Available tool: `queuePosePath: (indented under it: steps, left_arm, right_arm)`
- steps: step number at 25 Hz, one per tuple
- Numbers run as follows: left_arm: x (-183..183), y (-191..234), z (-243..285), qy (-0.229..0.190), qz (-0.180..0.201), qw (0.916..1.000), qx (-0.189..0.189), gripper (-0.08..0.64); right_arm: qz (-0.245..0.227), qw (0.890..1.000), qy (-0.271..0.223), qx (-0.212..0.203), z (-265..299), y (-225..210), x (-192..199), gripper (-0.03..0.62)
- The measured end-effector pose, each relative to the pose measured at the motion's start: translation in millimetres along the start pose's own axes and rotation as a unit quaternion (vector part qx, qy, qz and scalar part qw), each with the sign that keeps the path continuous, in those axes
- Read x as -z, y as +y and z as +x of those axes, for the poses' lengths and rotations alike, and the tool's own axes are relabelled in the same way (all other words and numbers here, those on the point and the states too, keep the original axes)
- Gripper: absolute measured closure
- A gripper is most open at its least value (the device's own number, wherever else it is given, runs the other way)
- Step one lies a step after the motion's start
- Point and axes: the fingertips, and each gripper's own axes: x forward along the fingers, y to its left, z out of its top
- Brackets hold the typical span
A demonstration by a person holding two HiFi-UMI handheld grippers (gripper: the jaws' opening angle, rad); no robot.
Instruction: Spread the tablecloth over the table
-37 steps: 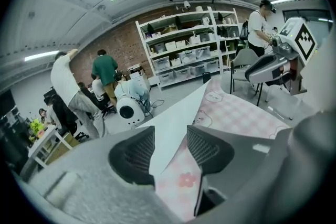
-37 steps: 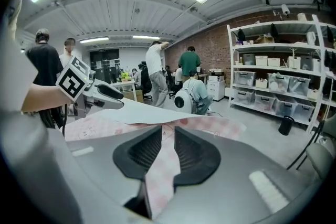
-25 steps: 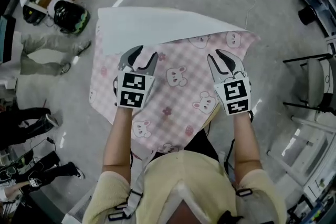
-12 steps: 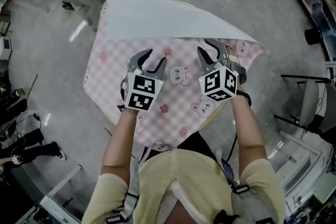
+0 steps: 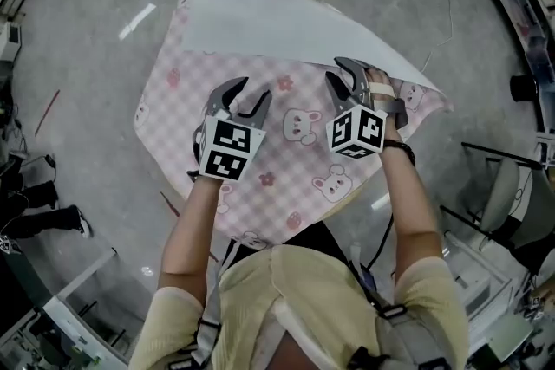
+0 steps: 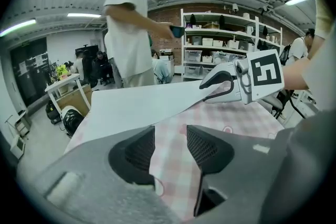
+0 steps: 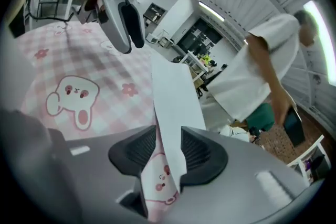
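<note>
Tablecloth (image 5: 277, 178), pink check with rabbits, lies draped over the table, which it hides. Its far edge is folded back, showing the white underside (image 5: 277, 22). On the left, the left gripper (image 6: 170, 136) hovers above the cloth, jaws spread and gripping nothing. On the right, a fold of the cloth's edge sits loosely in the right gripper (image 7: 169, 136), whose jaws have just been opening.

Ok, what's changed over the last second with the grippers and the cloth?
The right gripper rolled and moved forward to the turned-over white flap of the tablecloth. Its jaws have just been opening, and the flap's edge now stands between them, not pinched. The left gripper stays open over the checked side, and the flap is still folded back.
</note>
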Motion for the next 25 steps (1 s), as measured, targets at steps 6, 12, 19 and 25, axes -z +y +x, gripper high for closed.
queuePosePath:
  steps: [6,12,19,25]
  left_arm:
    - [9,1,8,0.006,-0.012,0.9999,0.003,0.357]
    - [9,2,13,0.009,-0.019,0.9998,0.007,0.357]
    - [6,8,16,0.006,-0.024,0.9997,0.002,0.357]
    - [6,15,16,0.008,-0.024,0.9997,-0.005,0.358]
  right_arm:
    - [-0.049,0.999,0.009,-0.017,16,4,1,0.437]
    - [-0.097,0.995,0.015,-0.017,25,3,0,0.434]
    - [-0.138,0.99,0.025,-0.013,28,3,2,0.437]
    - [-0.128,0.992,0.012,-0.008,25,-2,-2,0.505]
